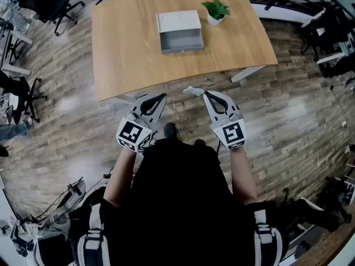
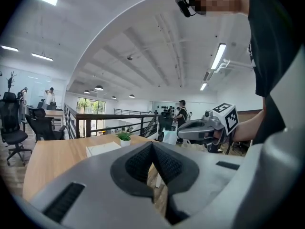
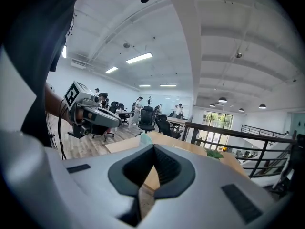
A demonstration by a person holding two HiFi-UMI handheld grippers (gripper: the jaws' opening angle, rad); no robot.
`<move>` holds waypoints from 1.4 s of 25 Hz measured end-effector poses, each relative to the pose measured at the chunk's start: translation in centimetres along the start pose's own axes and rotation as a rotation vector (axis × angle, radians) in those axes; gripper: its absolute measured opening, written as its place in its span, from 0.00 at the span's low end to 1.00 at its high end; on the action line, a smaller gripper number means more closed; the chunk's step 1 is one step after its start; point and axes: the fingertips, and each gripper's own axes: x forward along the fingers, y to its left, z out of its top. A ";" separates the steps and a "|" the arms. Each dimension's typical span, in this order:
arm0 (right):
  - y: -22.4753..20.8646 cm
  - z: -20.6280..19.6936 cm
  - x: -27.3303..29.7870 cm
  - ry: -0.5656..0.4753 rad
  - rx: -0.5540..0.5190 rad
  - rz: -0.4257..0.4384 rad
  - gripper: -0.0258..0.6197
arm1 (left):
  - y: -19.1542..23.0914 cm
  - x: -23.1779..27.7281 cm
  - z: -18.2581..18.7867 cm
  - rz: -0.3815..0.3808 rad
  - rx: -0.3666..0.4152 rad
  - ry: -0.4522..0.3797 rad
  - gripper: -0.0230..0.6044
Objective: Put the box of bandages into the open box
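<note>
Wooden counter [image 1: 127,49] at 12 o'clock bearing open box [image 1: 180,31], right gripper [image 1: 206,94] fingers clamping box of bandages [image 1: 193,91], left gripper [image 1: 162,96] fingers closed, empty

On my feed, the wearer in a black short-sleeved top [image 1: 180,204], grey-and-black straps [image 1: 94,238] at the shoulders. The left gripper [image 1: 159,97] and right gripper [image 1: 207,95] are pale grey shells with black ribbed pads [image 2: 140,163] — each carrying a cube [image 1: 132,133] of black-and-white square markers.
</note>
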 end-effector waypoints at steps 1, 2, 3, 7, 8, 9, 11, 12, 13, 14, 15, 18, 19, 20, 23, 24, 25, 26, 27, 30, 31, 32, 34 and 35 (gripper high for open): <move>0.1 0.1 0.4 0.000 0.001 -0.005 0.08 | 0.5 -0.1 0.1 -0.005 0.002 0.000 0.07; 0.2 0.2 0.9 0.000 0.001 -0.010 0.08 | 1.0 -0.2 0.1 -0.008 0.004 -0.001 0.07; 0.3 0.3 1.3 0.000 0.002 -0.014 0.08 | 1.5 -0.3 0.2 -0.012 0.006 -0.001 0.07; 0.8 0.7 2.9 -0.003 -0.021 -0.015 0.08 | 2.9 -0.8 0.0 -0.025 0.005 0.001 0.07; 1.0 0.9 3.3 -0.002 -0.018 -0.017 0.08 | 3.3 -1.0 -0.1 -0.027 0.003 0.000 0.07; 1.2 1.0 3.6 0.000 -0.011 -0.019 0.08 | 3.6 -1.3 -0.3 -0.030 0.000 0.000 0.07; 1.7 1.2 4.3 0.004 -0.009 -0.021 0.08 | 4.1 -1.9 -0.6 -0.033 -0.004 -0.001 0.07; 1.9 1.3 4.5 0.006 -0.011 -0.021 0.08 | 4.3 -2.1 -0.8 -0.034 -0.005 -0.002 0.07; 2.0 1.3 4.7 0.008 -0.014 -0.021 0.08 | 4.5 -2.3 -0.8 -0.033 -0.006 -0.004 0.07; 2.2 1.4 4.9 0.010 -0.016 -0.020 0.08 | 4.7 -2.5 -0.9 -0.032 -0.008 -0.005 0.07; 2.3 1.4 5.1 0.012 -0.017 -0.020 0.08 | 4.9 -2.7 -0.9 -0.032 -0.010 -0.006 0.07; 2.6 1.6 5.6 0.019 -0.022 -0.015 0.08 | 5.4 -3.1 -1.1 -0.035 -0.014 0.003 0.07; 2.6 1.7 5.7 0.018 -0.030 -0.012 0.08 | 5.5 -3.2 -1.1 -0.035 -0.015 0.006 0.07; 2.6 1.8 5.9 0.016 -0.036 -0.010 0.08 | 5.7 -3.3 -1.1 -0.033 -0.015 0.008 0.07; 2.3 1.9 6.2 0.010 -0.056 -0.003 0.08 | 6.2 -3.2 -0.8 -0.024 -0.012 0.011 0.07; 2.2 1.8 6.3 0.007 -0.059 0.000 0.08 | 6.4 -3.0 -0.7 -0.020 -0.010 0.010 0.07; 2.1 1.8 6.4 0.007 -0.052 0.002 0.08 | 6.5 -2.8 -0.6 -0.017 -0.009 0.009 0.07; 1.9 1.7 6.5 0.007 -0.040 0.003 0.08 | 6.5 -2.5 -0.5 -0.013 -0.006 0.009 0.07; 1.6 1.6 6.6 0.008 -0.026 0.005 0.08 | 6.6 -2.2 -0.4 -0.008 -0.004 0.009 0.07; 0.6 1.2 6.9 0.010 -0.002 0.015 0.08 | 6.6 -1.4 -0.2 0.008 0.004 0.012 0.07; 0.3 1.1 7.1 0.009 -0.002 0.022 0.08 | 6.6 -1.2 -0.1 0.015 0.003 0.012 0.07; -0.1 1.1 7.3 0.007 -0.004 0.029 0.08 | 6.8 -1.0 -0.1 0.024 0.002 0.013 0.07; -0.7 1.3 7.9 -0.002 -0.013 0.045 0.08 | 7.1 -0.7 0.0 0.047 0.000 0.017 0.07; -1.1 1.4 8.1 -0.006 -0.018 0.055 0.08 | 7.3 -0.6 0.0 0.059 -0.002 0.020 0.07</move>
